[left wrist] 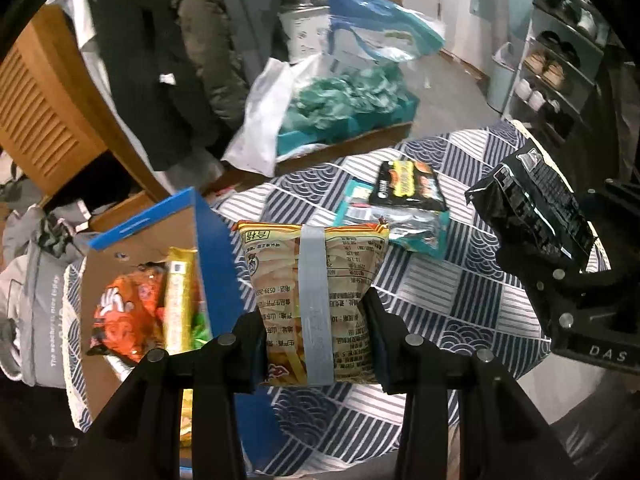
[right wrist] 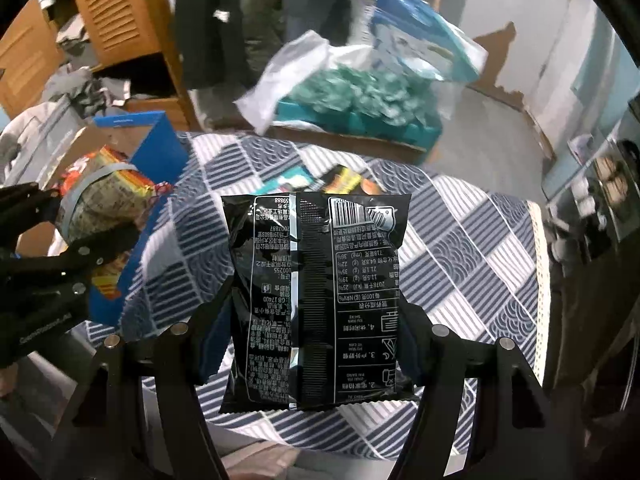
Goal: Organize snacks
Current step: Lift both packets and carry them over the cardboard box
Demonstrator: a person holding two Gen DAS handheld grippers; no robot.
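Observation:
My left gripper (left wrist: 316, 332) is shut on a yellow snack packet (left wrist: 316, 280) with a grey seam, held above the patterned tablecloth (left wrist: 460, 292) beside the blue cardboard box (left wrist: 216, 240). That box holds an orange bag (left wrist: 124, 312) and a yellow pack (left wrist: 178, 300). My right gripper (right wrist: 312, 320) is shut on a black snack packet (right wrist: 320, 280), printed back facing me, lifted over the tablecloth (right wrist: 460, 248). In the left wrist view the black packet (left wrist: 532, 208) and right gripper (left wrist: 576, 292) hang at the right. Two more packets (left wrist: 404, 200) lie flat at the far side.
Beyond the table lie a teal box (left wrist: 348, 120) with crumpled teal wrapping, a white plastic bag (left wrist: 260, 120) and a blue bag (left wrist: 372, 28) on the floor. A wooden louvred cabinet (left wrist: 44, 108) and hanging dark clothes (left wrist: 160, 60) stand at the left, shoe shelves (left wrist: 560, 60) at the right.

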